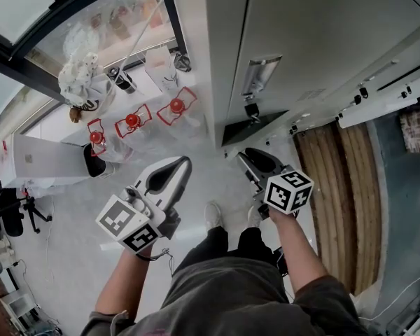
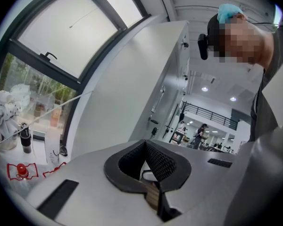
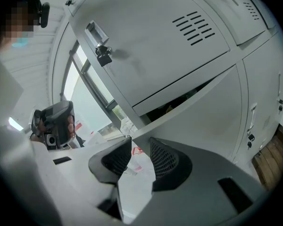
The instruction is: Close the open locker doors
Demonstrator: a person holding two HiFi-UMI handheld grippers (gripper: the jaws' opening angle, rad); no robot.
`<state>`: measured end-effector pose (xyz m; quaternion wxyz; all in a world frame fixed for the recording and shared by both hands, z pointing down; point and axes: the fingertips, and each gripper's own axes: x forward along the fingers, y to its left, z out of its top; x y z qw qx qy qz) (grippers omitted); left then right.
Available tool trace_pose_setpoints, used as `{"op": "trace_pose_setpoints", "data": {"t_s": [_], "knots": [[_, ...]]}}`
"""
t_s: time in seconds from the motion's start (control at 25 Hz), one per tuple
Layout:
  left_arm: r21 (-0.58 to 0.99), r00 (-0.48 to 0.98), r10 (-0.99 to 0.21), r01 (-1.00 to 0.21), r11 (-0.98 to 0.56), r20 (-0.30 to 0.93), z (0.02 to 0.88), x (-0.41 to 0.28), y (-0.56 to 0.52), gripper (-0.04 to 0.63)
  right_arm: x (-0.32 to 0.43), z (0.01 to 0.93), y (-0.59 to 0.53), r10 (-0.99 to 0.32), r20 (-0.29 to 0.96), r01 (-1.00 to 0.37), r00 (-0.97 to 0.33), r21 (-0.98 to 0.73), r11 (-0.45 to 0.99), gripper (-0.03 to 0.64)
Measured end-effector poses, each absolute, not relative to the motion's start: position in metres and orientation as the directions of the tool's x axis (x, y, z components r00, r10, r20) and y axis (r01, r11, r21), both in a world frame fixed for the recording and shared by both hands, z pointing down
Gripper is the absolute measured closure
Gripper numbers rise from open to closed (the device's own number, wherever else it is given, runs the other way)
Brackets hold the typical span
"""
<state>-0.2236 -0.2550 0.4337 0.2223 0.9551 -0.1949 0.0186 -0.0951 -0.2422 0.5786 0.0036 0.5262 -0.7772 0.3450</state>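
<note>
The grey lockers (image 1: 315, 40) rise in front of me. One lower door (image 3: 203, 112) stands ajar, with a dark gap (image 3: 179, 100) above its edge; in the head view it shows as a dark wedge (image 1: 255, 128). My right gripper (image 1: 254, 161) is just below that door. Its jaws stand open (image 3: 139, 149), and the door's free corner (image 3: 130, 136) sits right at their tips, with no pad pressing on it. My left gripper (image 1: 176, 170) hangs further left, away from the lockers, its pads meeting at the tips (image 2: 145, 147) on nothing. The upper door (image 3: 146, 46) with its latch (image 3: 100, 44) is flush.
A window (image 1: 91, 19) with a sill holding a dark bottle (image 1: 122, 79) and a white bundle (image 1: 80, 75) lies to the left. Red-framed markers (image 1: 133, 121) sit below it. A white desk (image 1: 42, 163) stands at far left, wooden panelling (image 1: 336, 187) at right. My shoes (image 1: 213, 215) are on pale floor.
</note>
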Motion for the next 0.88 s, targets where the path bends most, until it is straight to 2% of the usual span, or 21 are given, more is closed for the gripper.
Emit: {"op": "trace_pose_setpoints", "data": {"t_s": [0.88], "knots": [[0.414, 0.904, -0.408, -0.423, -0.806, 0.131, 0.433, -0.236, -0.270, 0.587, -0.100, 0.580, -0.267, -0.799, 0.373, -0.815, -0.471, -0.531, 0.233, 0.503]]}}
